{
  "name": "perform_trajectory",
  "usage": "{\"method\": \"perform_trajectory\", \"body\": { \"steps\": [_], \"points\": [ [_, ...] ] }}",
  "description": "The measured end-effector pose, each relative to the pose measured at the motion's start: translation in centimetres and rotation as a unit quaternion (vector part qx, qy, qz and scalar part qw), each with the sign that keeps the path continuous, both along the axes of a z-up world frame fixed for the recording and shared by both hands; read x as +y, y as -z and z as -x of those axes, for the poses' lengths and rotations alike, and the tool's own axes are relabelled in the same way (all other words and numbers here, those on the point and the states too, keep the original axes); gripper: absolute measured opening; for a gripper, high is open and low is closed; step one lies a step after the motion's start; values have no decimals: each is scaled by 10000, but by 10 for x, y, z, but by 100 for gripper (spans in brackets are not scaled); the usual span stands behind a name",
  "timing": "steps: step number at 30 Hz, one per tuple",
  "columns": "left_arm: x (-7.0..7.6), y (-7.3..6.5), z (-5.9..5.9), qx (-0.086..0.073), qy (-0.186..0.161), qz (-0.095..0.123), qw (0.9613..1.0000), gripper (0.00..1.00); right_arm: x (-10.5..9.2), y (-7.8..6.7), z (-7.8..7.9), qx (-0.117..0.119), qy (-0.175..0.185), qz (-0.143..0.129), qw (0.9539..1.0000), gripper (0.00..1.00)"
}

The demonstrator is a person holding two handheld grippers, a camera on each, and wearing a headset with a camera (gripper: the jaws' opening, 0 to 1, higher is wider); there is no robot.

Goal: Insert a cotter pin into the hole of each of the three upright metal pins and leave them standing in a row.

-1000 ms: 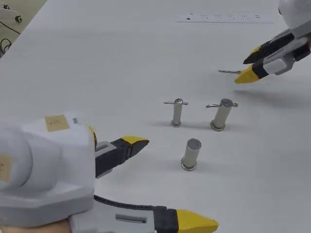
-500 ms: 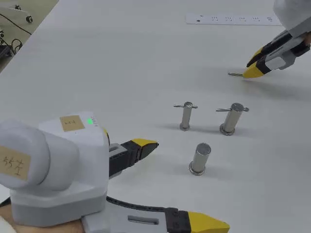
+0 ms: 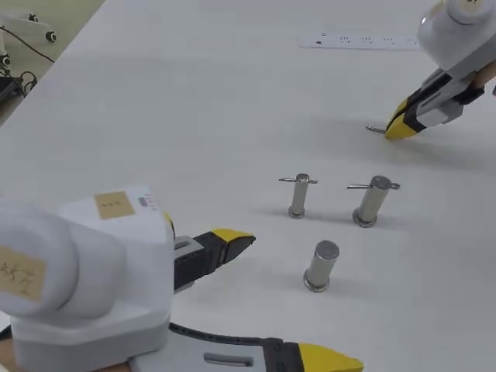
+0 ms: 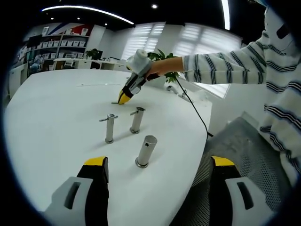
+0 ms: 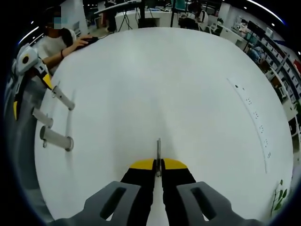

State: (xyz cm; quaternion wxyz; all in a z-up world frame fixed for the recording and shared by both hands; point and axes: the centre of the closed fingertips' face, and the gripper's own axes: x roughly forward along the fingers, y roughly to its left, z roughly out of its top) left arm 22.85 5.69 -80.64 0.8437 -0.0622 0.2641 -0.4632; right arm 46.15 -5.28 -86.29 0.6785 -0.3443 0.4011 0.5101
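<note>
We see a white tabletop spreading across the head view; near its far edge lies a pale strip printed with small dark marks; dark cables sit beyond the table's upper-left corner; in the left gripper view we make out a thin black cable trailing across the table's edge, with slatted window blinds, shelving and a leafy plant behind

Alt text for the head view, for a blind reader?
Three metal pins stand upright on a table; the two rear pins carry cotter pins, the front pin none. The right gripper pinches a loose cotter pin; the left gripper is open.
</note>
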Motion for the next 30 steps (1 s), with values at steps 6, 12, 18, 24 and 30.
{"method": "perform_trajectory", "body": {
  "steps": [6, 12, 18, 24, 30],
  "points": [
    [1, -3, -1, -85, 41, -122, 9999, 85, -1, 1, -3, -100, -154, 165, 9997, 5],
    [2, -5, -2, -64, 0, -82, 9999, 84, 0, 0, -1, -256, -164, 307, 9991, 4],
    [8, -4, -4, -92, -176, -171, 9997, 85, -4, 0, -8, -288, -64, 263, 9992, 3],
    [19, -8, -14, -182, -519, -198, 9983, 84, -2, -12, -9, -453, 38, -5, 9990, 3],
    [18, -12, -15, -205, -541, -173, 9982, 83, -7, -23, -9, -624, 244, -283, 9974, 3]
  ]
}}
